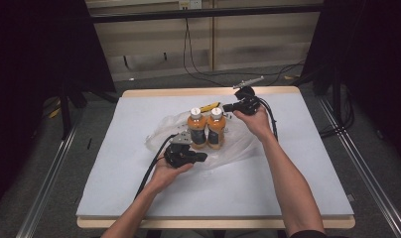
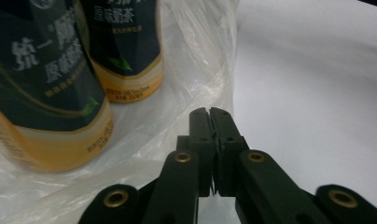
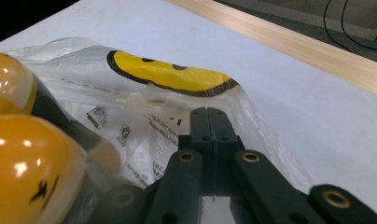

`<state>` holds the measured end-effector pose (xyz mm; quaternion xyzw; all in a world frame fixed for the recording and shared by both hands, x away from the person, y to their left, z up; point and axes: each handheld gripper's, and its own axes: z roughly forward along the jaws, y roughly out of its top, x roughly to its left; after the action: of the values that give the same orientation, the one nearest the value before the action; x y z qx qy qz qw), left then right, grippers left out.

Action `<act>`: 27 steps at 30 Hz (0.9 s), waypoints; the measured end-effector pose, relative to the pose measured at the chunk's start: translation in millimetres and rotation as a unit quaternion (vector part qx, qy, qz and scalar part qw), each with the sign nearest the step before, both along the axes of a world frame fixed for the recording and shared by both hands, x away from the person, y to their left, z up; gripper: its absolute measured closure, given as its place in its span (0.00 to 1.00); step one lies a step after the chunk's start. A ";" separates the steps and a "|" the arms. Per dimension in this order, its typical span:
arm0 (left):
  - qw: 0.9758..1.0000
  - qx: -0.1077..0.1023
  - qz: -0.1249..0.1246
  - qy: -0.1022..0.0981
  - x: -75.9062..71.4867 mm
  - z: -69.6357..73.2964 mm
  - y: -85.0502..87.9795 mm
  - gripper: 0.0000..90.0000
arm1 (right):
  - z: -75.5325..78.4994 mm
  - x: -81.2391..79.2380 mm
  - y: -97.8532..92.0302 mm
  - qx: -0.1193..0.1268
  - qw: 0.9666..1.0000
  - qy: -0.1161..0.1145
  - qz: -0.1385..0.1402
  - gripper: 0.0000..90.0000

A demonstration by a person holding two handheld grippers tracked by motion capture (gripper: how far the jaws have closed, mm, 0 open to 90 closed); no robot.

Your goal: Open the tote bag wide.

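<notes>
**Thin bag, two full bottles: handling notes**

Left tool [image 1: 201,157] clenched, jaws together. It sits at the near edge of the plastic bag [image 2: 196,70]; can't tell whether any film is caught between the pads. Right tool [image 1: 227,107] also clenched, at the far side of the bag, tips over the film near the yellow smiley print [image 3: 170,74]. Whether it pinches film is likewise unclear.

Where things are: the bag lies spread and crumpled on the table [image 1: 312,163], between the two tools. Two bottles [image 1: 207,128] stand upright on or in it, touching each other, just beyond the left tool and just beside the right one.

Handling judgement:
- Bag: thin clear film, floppy, no stiffness, wrinkles freely. Light by itself. Likely slippery between hard pads, so take a bunched fold or the rim, not a single flat layer. Will probably stretch or tear if pulled hard against the bottle weight.
- Bottles: look full of orange-yellow liquid, so heavy relative to the bag. Rigid round plastic, white caps, glossy dark label sleeve with pale lettering. Smooth, curved, tall, so they tip easily if the film under them gets dragged.
- Best hold: opposite rim edges of the bag, one tool each, lift evenly so the bottles settle to the middle.

Surfaces: table cover is matte pale sheet, low glare, wooden edge beyond the right tool. Tool jaws are black hard plastic with brass rivets.
</notes>
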<state>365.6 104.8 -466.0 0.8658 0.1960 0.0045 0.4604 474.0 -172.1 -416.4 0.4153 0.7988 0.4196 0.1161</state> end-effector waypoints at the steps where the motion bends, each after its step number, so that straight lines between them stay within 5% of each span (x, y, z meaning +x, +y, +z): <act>1: 1.000 -0.002 0.002 -0.001 0.3 0.6 0.1 0.96 | 0.2 -1.9 -3.1 0.007 1.000 0.001 0.003 1.00; 8: 1.000 -0.009 0.014 -0.013 -3.4 7.1 7.9 0.89 | 4.8 -24.6 -19.1 0.032 0.999 -0.032 0.000 1.00; 13: 0.999 -0.015 0.033 -0.032 -11.7 14.6 13.7 0.70 | 9.2 -52.8 -23.7 0.053 0.997 -0.053 -0.005 0.99; 19: 0.997 -0.014 0.049 -0.050 -17.6 21.8 17.8 0.52 | 12.3 -83.2 -31.6 0.081 0.994 -0.079 -0.015 0.64; 22: 0.997 -0.015 0.055 -0.053 -18.2 22.9 21.4 0.43 | 13.3 -90.5 -33.1 0.073 0.994 -0.081 -0.013 0.55; 23: 0.996 -0.018 0.063 -0.054 -19.0 25.0 26.1 0.38 | 14.3 -98.2 -34.9 0.063 0.994 -0.090 -0.028 0.39; 27: 0.996 -0.016 0.072 -0.055 -22.3 28.7 34.6 0.31 | 13.9 -112.1 -42.4 0.071 0.993 -0.091 -0.040 0.24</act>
<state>343.3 139.4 -437.3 0.8401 0.2328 0.0819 0.4831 361.8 -214.5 -402.5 0.4146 0.7359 0.5058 0.1752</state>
